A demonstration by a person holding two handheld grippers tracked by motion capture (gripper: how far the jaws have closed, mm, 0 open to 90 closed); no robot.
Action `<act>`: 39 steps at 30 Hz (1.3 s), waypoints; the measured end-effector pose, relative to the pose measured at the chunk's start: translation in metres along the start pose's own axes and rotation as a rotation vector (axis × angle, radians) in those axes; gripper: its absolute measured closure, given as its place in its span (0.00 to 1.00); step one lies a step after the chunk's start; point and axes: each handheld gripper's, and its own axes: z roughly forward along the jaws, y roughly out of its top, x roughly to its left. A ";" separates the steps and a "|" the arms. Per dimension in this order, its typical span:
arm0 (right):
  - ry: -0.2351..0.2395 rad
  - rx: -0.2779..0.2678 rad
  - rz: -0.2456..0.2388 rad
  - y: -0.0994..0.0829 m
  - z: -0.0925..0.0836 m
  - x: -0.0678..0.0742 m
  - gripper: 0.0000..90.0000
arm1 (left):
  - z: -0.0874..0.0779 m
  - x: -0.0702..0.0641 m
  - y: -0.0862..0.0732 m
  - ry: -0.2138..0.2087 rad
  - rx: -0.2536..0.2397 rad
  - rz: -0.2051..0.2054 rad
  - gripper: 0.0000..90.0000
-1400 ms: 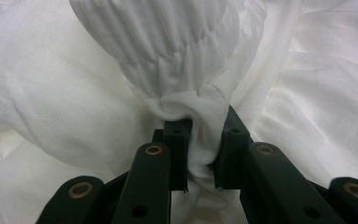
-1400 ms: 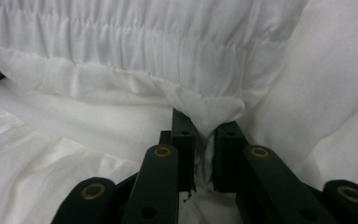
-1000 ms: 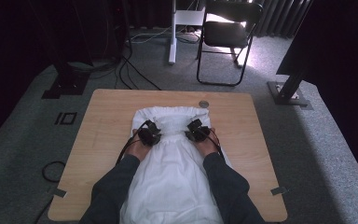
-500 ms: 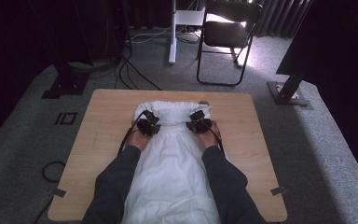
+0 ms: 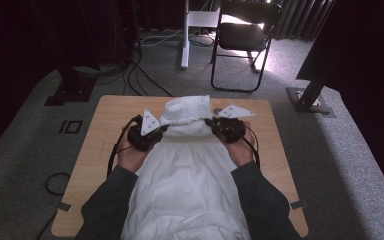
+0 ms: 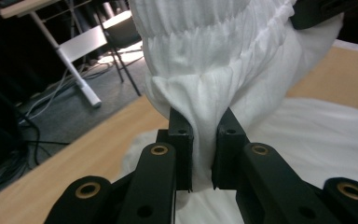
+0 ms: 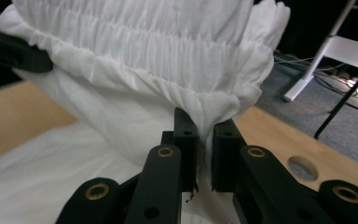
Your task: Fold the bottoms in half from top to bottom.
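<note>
Pale wooden table at frame centre carries my soft white garment, its gathered, ribbed elastic hem lifted and pinched by my left claw and right claw.

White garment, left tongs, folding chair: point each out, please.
white garment [image 5: 185, 175], high view, on the flat panel lying on the table.
left tongs [image 6: 204, 140], left gripper view, where cloth is pinched between the tips.
folding chair [image 5: 245, 36], high view, on the seat.
</note>
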 end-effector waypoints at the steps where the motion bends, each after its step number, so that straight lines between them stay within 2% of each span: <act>1: 0.027 0.018 -0.006 -0.014 -0.010 0.010 0.93 | -0.004 -0.008 -0.009 -0.015 0.006 0.007 0.90; 2: 0.027 0.018 -0.006 -0.014 -0.010 0.010 0.93 | -0.006 -0.013 -0.015 -0.024 0.011 0.007 0.90; 4: 0.038 0.038 -0.006 -0.029 -0.014 0.016 0.93 | -0.007 -0.029 -0.034 -0.061 0.045 0.011 0.90; 5: 0.038 0.038 -0.006 -0.029 -0.014 0.016 0.93 | -0.007 -0.029 -0.034 -0.061 0.045 0.011 0.90; 6: 0.051 0.097 -0.002 -0.061 -0.017 0.027 0.93 | -0.004 -0.042 -0.049 -0.097 0.083 0.004 0.90; 7: 0.061 0.116 0.002 -0.070 -0.016 0.029 0.93 | 0.000 -0.055 -0.065 -0.125 0.134 0.004 0.90; 8: 0.071 0.147 0.004 -0.082 -0.015 0.032 0.93 | 0.002 -0.059 -0.072 -0.145 0.155 -0.009 0.90; 12: 0.105 0.278 0.025 -0.129 -0.008 0.040 0.92 | 0.025 -0.081 -0.109 -0.238 0.293 -0.027 0.90; 14: 0.110 0.335 0.044 -0.149 -0.003 0.040 0.92 | 0.037 -0.091 -0.120 -0.264 0.356 -0.010 0.90; 15: 0.111 0.362 0.055 -0.156 -0.001 0.040 0.92 | 0.041 -0.094 -0.124 -0.255 0.377 0.012 0.90; 16: 0.114 0.385 0.061 -0.163 0.001 0.040 0.92 | 0.042 -0.095 -0.125 -0.243 0.368 0.031 0.90; 21: 0.115 0.388 0.054 -0.166 0.005 0.042 0.91 | 0.046 -0.089 -0.123 -0.239 0.379 0.058 0.90; 22: 0.117 0.385 0.056 -0.166 0.007 0.041 0.91 | 0.050 -0.083 -0.123 -0.232 0.381 0.056 0.90; 24: 0.135 0.369 0.096 -0.167 0.012 0.038 0.91 | 0.055 -0.076 -0.122 -0.223 0.387 0.056 0.90; 27: 0.148 0.350 0.125 -0.166 0.019 0.034 0.91 | 0.065 -0.064 -0.119 -0.214 0.402 0.055 0.90; 29: 0.139 0.344 0.105 -0.164 0.025 0.032 0.92 | 0.074 -0.056 -0.114 -0.217 0.431 0.052 0.90; 32: 0.110 0.354 0.062 -0.157 0.036 0.029 0.92 | 0.089 -0.048 -0.107 -0.180 0.449 0.068 0.90; 34: 0.104 0.358 0.059 -0.153 0.046 0.022 0.92 | 0.099 -0.040 -0.104 -0.159 0.457 0.062 0.90; 39: 0.139 0.357 0.137 -0.145 0.070 -0.006 0.92 | 0.123 -0.022 -0.097 -0.122 0.454 0.008 0.90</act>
